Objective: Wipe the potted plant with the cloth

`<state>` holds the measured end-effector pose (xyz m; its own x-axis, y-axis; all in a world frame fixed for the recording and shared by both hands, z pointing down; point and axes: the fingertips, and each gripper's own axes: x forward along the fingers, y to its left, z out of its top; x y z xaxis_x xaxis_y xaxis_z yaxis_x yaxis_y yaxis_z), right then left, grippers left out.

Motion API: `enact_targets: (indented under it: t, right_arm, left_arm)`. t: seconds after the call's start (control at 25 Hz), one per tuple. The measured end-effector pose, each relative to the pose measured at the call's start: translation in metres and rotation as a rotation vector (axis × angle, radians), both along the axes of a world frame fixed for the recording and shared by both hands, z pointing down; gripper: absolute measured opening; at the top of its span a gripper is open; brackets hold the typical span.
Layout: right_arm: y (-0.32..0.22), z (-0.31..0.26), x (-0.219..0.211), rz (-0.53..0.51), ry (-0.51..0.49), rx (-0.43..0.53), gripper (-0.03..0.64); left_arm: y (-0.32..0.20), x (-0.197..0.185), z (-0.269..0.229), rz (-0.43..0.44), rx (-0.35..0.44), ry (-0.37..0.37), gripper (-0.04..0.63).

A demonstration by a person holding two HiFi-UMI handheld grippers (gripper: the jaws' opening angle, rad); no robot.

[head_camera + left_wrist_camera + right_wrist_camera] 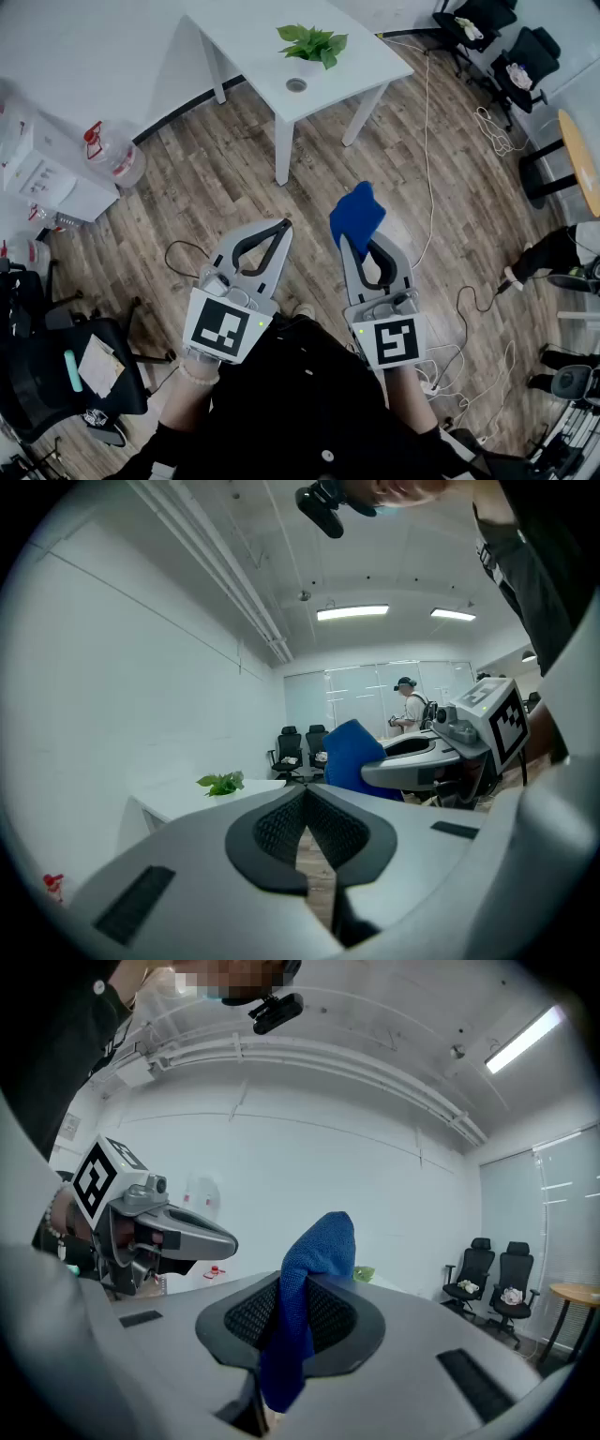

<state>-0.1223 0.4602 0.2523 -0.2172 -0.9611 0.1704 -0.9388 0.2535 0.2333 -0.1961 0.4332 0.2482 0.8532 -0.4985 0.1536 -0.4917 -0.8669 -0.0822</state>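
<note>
A small green potted plant (313, 43) stands on the white table (253, 33) at the far side of the room, and shows small in the left gripper view (222, 782). My right gripper (354, 242) is shut on a blue cloth (357, 215), which sticks up out of the jaws (315, 1258) and hangs down between them. My left gripper (281, 228) is shut with nothing in it (305, 794). Both grippers are held level over the wooden floor, well short of the table.
The table has a round hole (296, 85) in its top near the plant. A water jug (112, 155) stands by the wall at left, a black office chair (70, 370) at lower left, more chairs (520, 58) at upper right. Cables (427, 141) trail across the floor. A person (411, 708) stands far off.
</note>
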Motion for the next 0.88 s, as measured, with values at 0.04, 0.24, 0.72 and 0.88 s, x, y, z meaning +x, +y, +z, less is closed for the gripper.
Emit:
enact_targets:
  t: [0.04,0.24,0.72,0.88]
  right_arm:
    - [0.000,-0.001,-0.001,0.000,-0.001,0.001,0.084]
    - [-0.001,0.000,-0.003,0.007,-0.006,-0.005,0.084]
    - [-0.006,0.000,-0.003,0.057,-0.051,0.009,0.084]
    - [-0.011,0.000,-0.001,0.098,-0.051,-0.005,0.084]
  left_arm:
    - [0.000,-0.001,0.000,0.000,0.000,0.000,0.012]
    - [-0.001,-0.003,0.000,0.001,-0.004,0.001,0.012]
    - [-0.011,-0.013,0.003,0.006,-0.012,0.007,0.012]
    - [-0.017,-0.018,0.004,0.011,-0.012,0.012,0.012]
